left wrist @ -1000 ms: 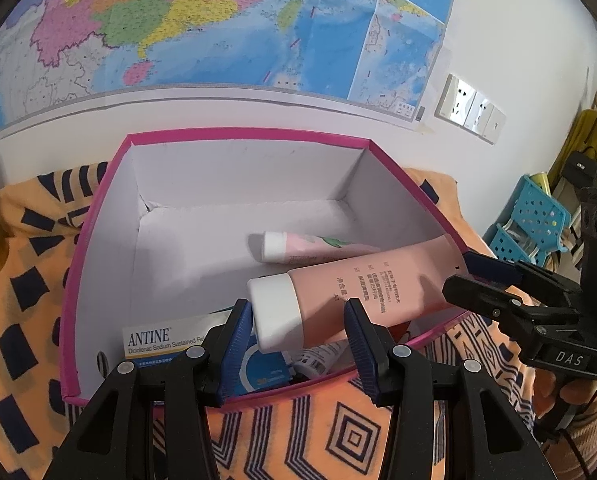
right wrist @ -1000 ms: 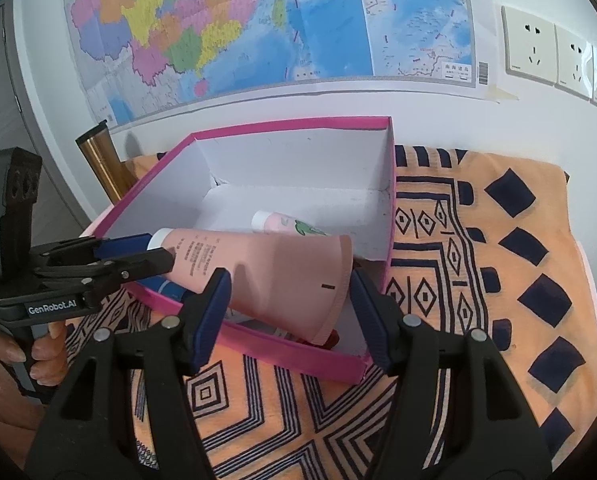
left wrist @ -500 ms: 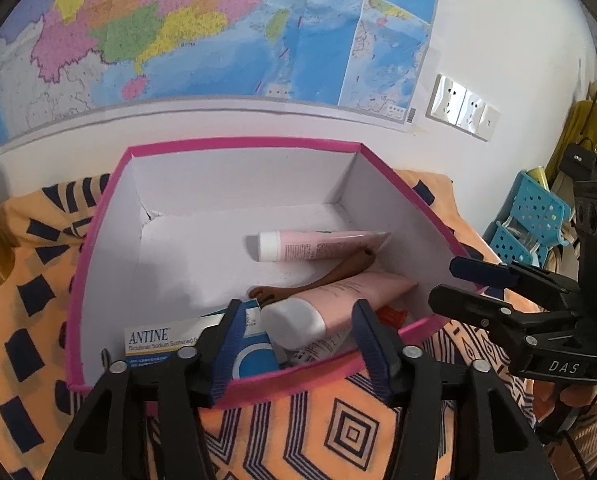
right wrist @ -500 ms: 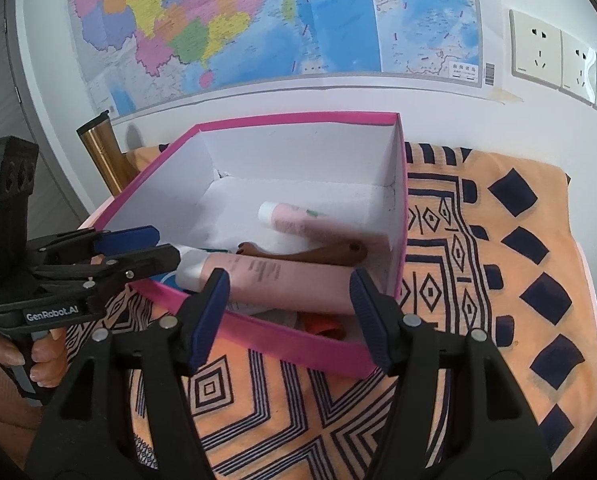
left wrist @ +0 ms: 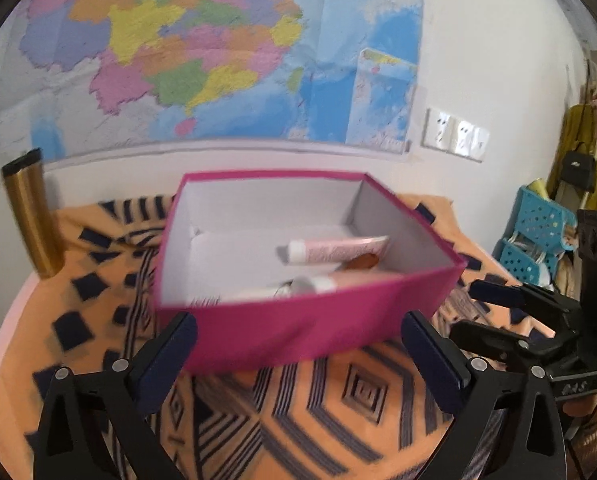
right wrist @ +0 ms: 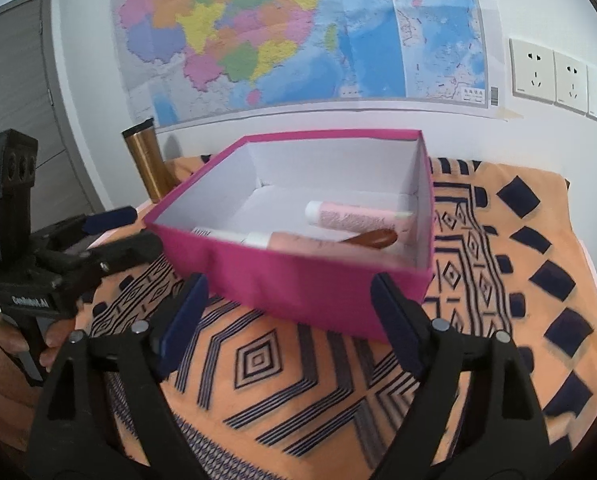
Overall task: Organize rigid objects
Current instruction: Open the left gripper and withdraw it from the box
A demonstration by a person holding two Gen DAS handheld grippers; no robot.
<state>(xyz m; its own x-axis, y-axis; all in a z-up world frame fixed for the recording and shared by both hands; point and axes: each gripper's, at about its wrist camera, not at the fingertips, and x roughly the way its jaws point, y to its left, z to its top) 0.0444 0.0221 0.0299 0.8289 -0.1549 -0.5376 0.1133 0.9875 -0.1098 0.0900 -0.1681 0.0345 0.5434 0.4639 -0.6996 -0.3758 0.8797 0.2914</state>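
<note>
Nothing is held: both the left gripper and right gripper are opening, empty. Ahead, the light, squashy pink plastic tube in the magenta cardboard box is probably best gripped mid-body.

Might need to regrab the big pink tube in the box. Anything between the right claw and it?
Yes: the pink box's near wall stands between the right claw, whose jaws are opening with nothing between them, and the large pink tube. A brown spoon lies against the tube's far side. From above nothing covers it.

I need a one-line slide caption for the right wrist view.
Open right claw before a pink box holding two tubes and a brown spoon.
</note>
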